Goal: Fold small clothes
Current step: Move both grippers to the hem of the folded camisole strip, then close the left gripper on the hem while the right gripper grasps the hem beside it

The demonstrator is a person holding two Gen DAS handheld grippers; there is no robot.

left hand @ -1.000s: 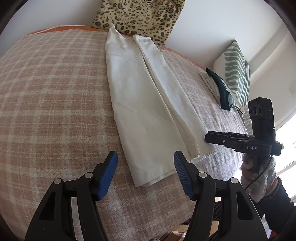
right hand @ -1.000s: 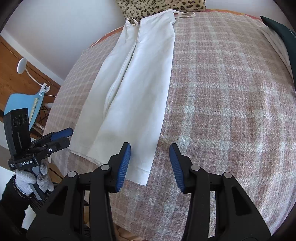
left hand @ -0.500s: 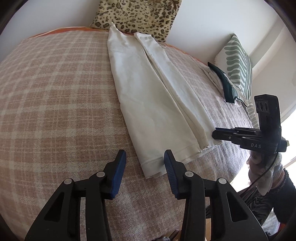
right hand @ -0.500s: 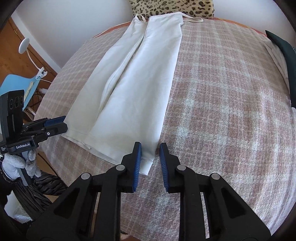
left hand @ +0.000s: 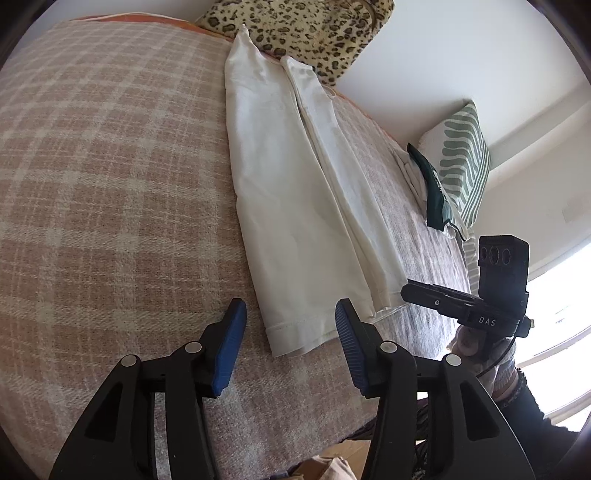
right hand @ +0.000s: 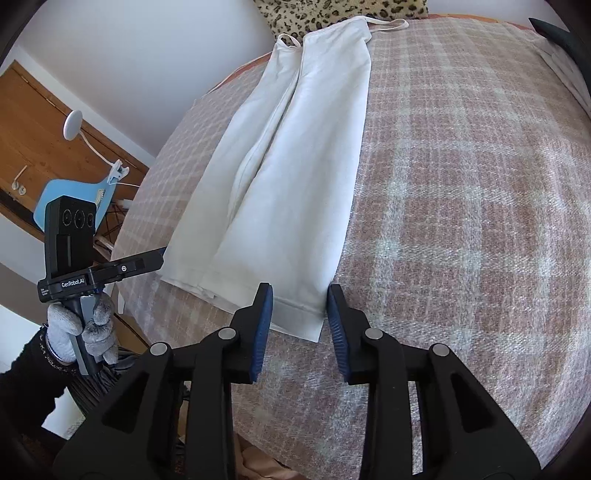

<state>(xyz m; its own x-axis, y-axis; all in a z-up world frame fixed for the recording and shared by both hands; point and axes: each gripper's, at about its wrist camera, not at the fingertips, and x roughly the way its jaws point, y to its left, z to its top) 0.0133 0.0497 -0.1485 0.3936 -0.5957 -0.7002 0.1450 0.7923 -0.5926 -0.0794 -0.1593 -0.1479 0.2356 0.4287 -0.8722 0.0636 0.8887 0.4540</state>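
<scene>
One white garment (left hand: 295,206), folded lengthwise with two thin straps at its far end, lies stretched along a bed under a pink checked blanket (left hand: 110,177). Its near hem sits just ahead of both tools. The left gripper (left hand: 288,325) has its jaws opening, hem corner between them, not pinched. The right gripper (right hand: 299,314) also has its jaws opening, straddling the other hem corner without pressing it. Its body reads "DAS"; the left one reads "GenRobot.AI". Two pillows: one leopard-print (left hand: 306,29), one green-striped (left hand: 461,162). One dark green cloth (left hand: 436,192) lies beside the latter.
</scene>
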